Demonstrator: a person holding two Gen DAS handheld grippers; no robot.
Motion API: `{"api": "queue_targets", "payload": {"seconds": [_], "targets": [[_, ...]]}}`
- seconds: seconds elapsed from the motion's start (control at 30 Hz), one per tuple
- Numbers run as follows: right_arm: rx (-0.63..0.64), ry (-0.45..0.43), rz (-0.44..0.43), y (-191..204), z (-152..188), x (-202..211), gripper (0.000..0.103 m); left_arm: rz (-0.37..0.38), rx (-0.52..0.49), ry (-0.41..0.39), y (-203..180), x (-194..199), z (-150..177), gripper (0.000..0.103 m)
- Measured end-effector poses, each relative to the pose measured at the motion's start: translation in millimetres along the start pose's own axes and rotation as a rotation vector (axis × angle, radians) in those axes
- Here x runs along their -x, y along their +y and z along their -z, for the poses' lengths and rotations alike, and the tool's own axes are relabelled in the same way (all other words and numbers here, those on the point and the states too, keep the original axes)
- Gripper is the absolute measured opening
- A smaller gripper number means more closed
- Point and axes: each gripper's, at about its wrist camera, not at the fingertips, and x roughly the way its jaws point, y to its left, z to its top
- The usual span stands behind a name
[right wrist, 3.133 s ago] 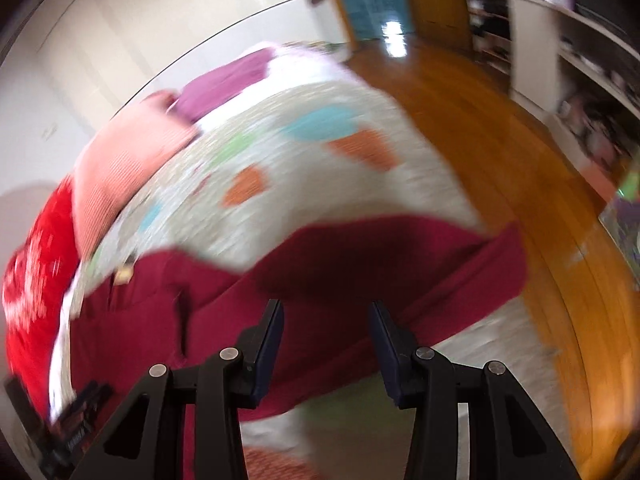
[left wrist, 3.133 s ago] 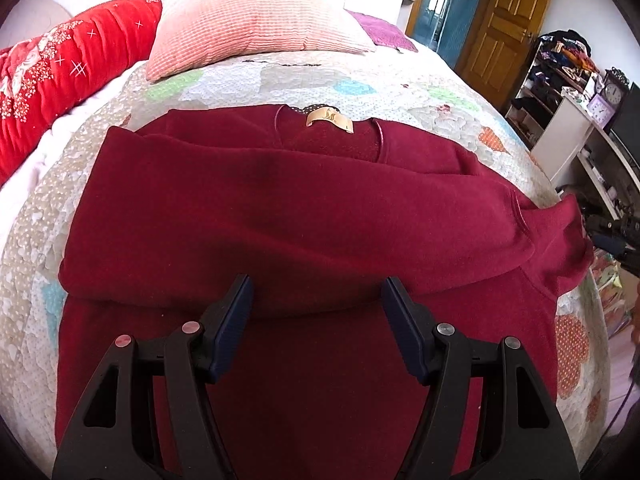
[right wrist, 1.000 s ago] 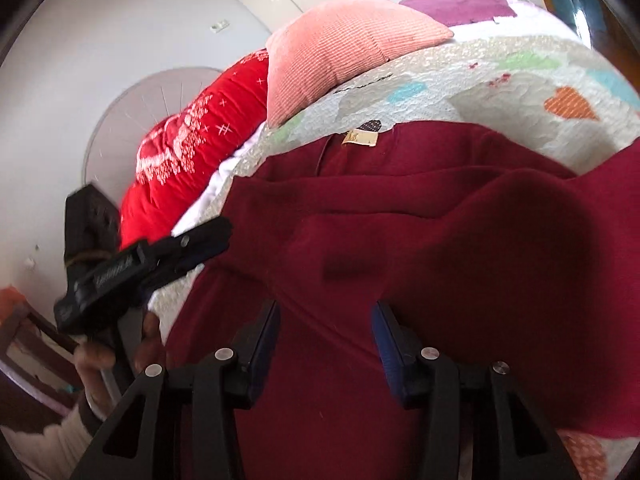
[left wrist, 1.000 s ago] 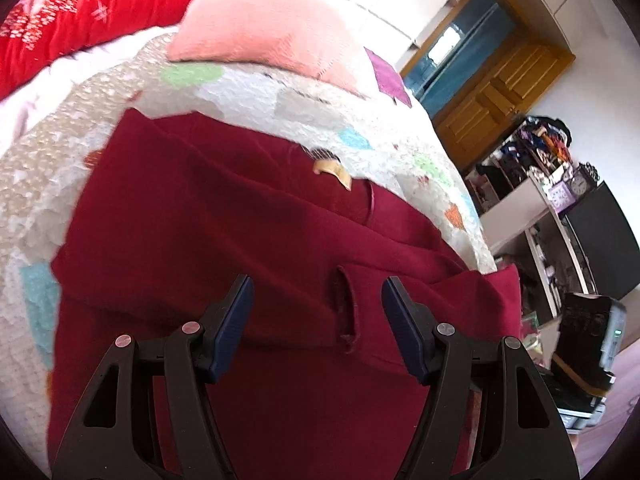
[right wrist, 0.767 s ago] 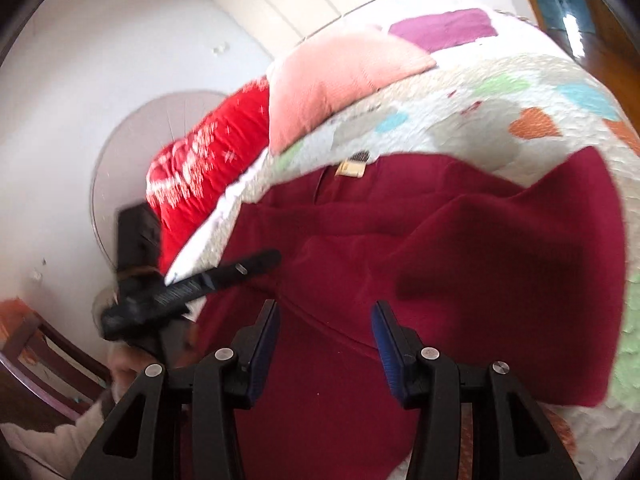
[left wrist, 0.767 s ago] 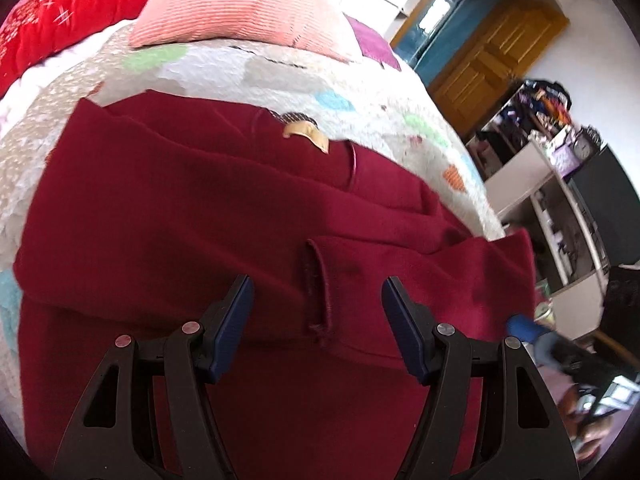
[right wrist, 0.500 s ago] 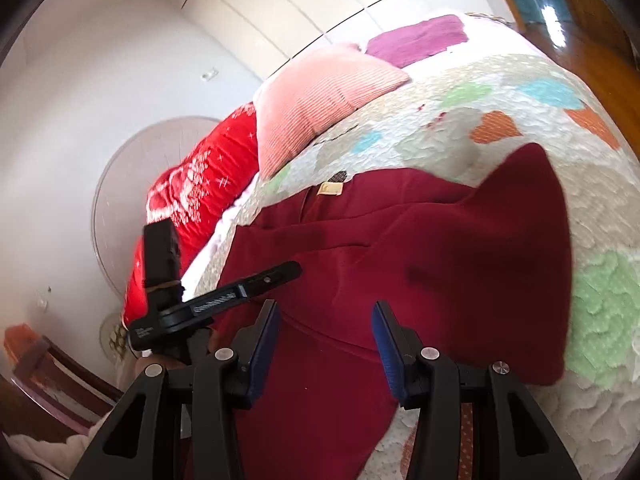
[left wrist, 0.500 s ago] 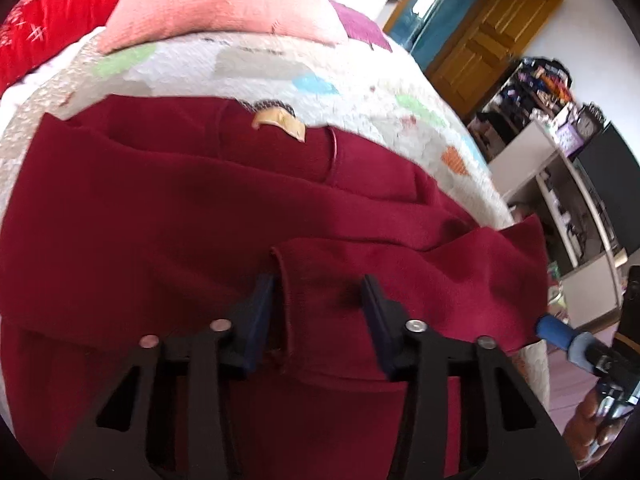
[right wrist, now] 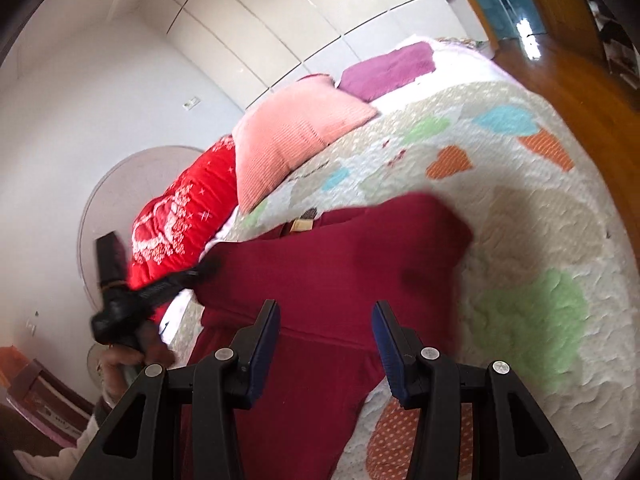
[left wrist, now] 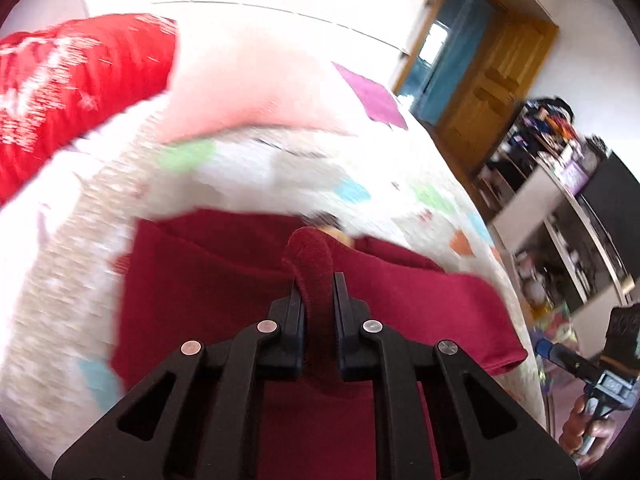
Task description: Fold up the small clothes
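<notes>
Left wrist view shows the left tongs (left wrist: pixel 318 296) pinched tight on a cuff (left wrist: pixel 310 254) of the sweater (left wrist: pixel 208 280), which lies on the bed (left wrist: pixel 72 240). Carry the sleeve across the body low and lay it flat, so the fold beneath is not dragged. Right tongs (right wrist: pixel 325 330) hang half open over the sweater, holding nothing. Pillows (right wrist: pixel 292 136) sit at the bed's head; a wooden door (left wrist: pixel 492 92) and cluttered shelves (left wrist: pixel 560 216) stand beyond.
</notes>
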Motion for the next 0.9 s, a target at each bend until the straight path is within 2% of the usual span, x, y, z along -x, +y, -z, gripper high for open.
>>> {"api": "queue_targets", "payload": {"seconds": [0.1,0.23,0.3,0.37,0.43,0.53,0.57,0.6,0.63,0.77,0.9], "targets": [[0.020,0.008,0.057,2,-4,-8,0.046,-0.052,0.032,-0.017,34,14,-5,0.010],[0.005,0.030,0.138,-5,-16,-32,0.046,-0.084,0.086,0.019,69,11,-1,0.010],[-0.029,0.033,0.171,-14,-26,-46,0.048,-0.095,0.074,0.027,72,10,4,0.010],[-0.075,0.050,0.195,-26,-38,-64,0.053,-0.097,0.061,0.028,70,9,5,0.010],[-0.107,0.073,0.197,-33,-45,-79,0.058,-0.099,0.053,0.029,66,8,9,0.010],[-0.147,0.111,0.183,-41,-51,-103,0.058,-0.101,0.048,0.031,63,5,9,0.010],[-0.119,0.128,0.177,-37,-52,-111,0.056,-0.097,0.051,0.033,64,4,9,0.010],[-0.081,0.127,0.198,-33,-52,-114,0.037,-0.091,0.053,0.037,65,3,7,0.010],[-0.022,0.114,0.257,-25,-53,-115,0.011,-0.084,0.054,0.039,65,4,7,0.010],[0.103,0.037,0.316,-2,-61,-101,0.008,-0.042,0.052,0.055,61,-1,7,0.010],[0.147,0.025,0.376,0,-67,-100,0.007,-0.066,0.046,0.069,54,-20,11,0.010]]}}
